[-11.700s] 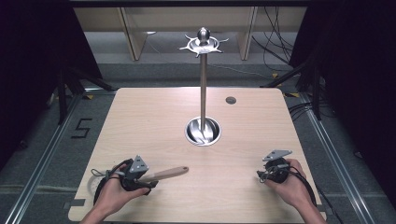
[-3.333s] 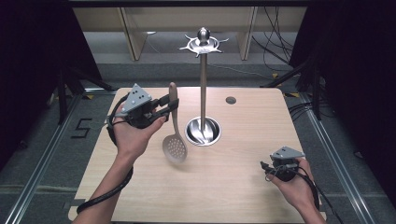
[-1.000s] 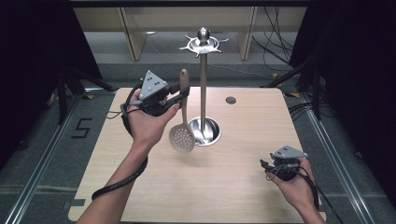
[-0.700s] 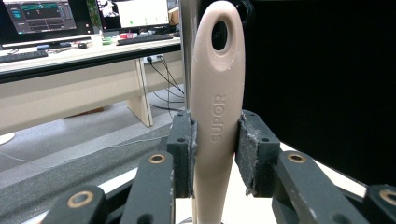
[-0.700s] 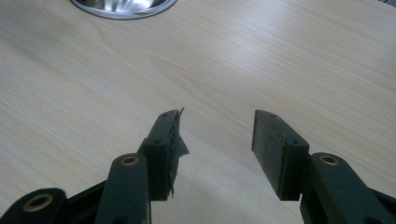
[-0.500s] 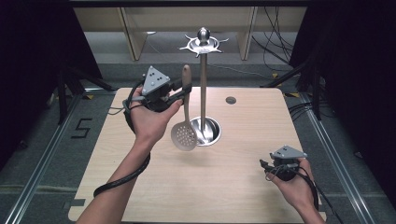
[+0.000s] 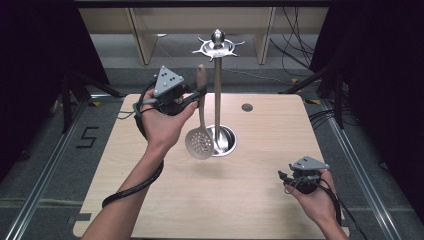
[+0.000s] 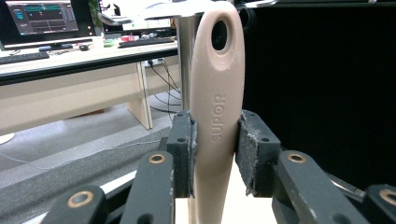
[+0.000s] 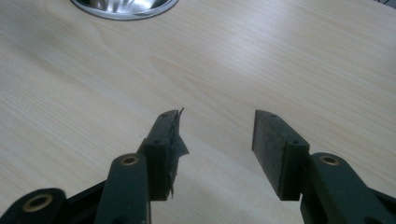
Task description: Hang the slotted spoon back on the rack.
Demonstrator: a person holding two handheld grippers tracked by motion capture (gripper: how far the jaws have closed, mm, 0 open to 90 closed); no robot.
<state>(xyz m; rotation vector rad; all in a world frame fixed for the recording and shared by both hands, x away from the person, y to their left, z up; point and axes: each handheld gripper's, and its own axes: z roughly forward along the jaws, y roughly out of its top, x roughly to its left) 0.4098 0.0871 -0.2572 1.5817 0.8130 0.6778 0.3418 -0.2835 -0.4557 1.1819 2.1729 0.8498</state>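
Observation:
A slotted spoon [image 7: 200, 117] with a tan handle hangs upright, perforated bowl down, just left of the steel stand's pole [image 7: 217, 95]. My left gripper [image 7: 200, 94] is shut on the upper handle, held high over the table's back left. In the left gripper view the handle [image 8: 215, 107] marked SUPOR sits clamped between both pads [image 8: 184, 151], its hanging hole near the stand's hooked top [image 7: 216, 46]. My right gripper [image 7: 286, 181] rests low at the table's front right; in the right gripper view its jaws [image 9: 215, 140] stand open over bare wood.
The stand's round steel base [image 7: 222, 141] sits at the middle of the wooden table [image 7: 260, 200]. A small dark disc [image 7: 246, 107] lies near the back edge. Desks and a monitor [image 8: 39, 16] show beyond the table. Cables trail from both grippers.
My left gripper lifted the spoon off the table's front left, turned it upright and carried it up and right towards the stand's pole. The right gripper has barely moved.

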